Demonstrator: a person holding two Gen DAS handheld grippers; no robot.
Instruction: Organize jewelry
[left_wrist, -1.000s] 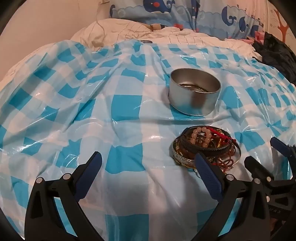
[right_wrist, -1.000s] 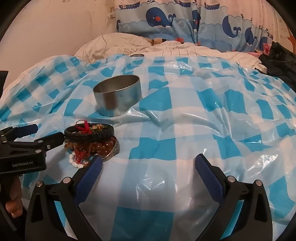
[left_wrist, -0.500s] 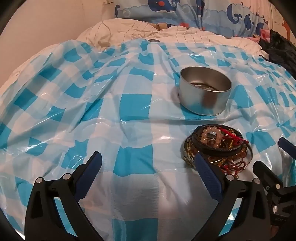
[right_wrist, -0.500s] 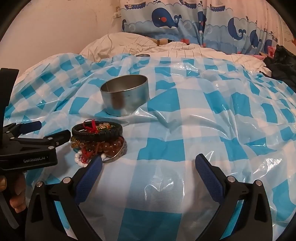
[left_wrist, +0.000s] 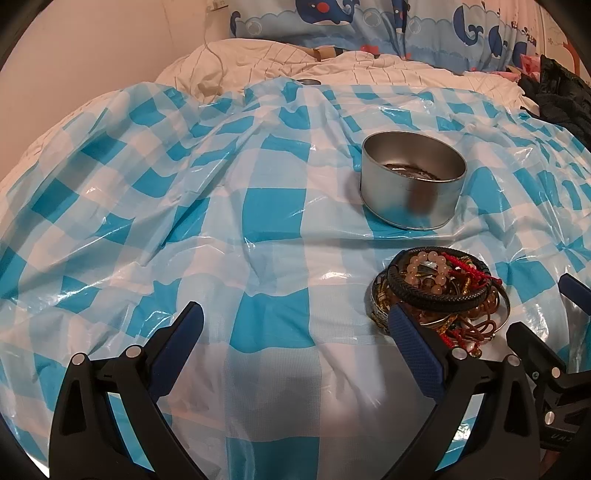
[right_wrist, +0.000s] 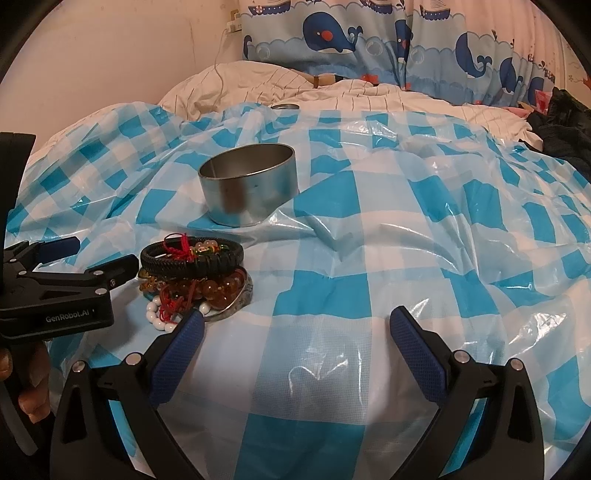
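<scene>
A pile of bracelets (left_wrist: 437, 291), black braided bands, amber and pale beads, red cords and metal bangles, lies on the blue checked plastic sheet (left_wrist: 258, 206). It also shows in the right wrist view (right_wrist: 194, 278). A round metal tin (left_wrist: 412, 184) stands just beyond it, with something dark inside; it shows too in the right wrist view (right_wrist: 249, 184). My left gripper (left_wrist: 293, 332) is open and empty, its right finger beside the pile. My right gripper (right_wrist: 295, 332) is open and empty, its left finger at the pile's near edge.
The sheet covers a soft bed. A white striped quilt (right_wrist: 332, 96) and whale-print pillows (right_wrist: 332, 33) lie behind. Dark clothing (left_wrist: 561, 92) sits at the far right. The left gripper's body (right_wrist: 55, 291) appears left of the pile in the right wrist view.
Both grippers have drawn back slightly and tilted up, so the tin and pile sit a bit lower and further right in each view. Nothing was picked up.
</scene>
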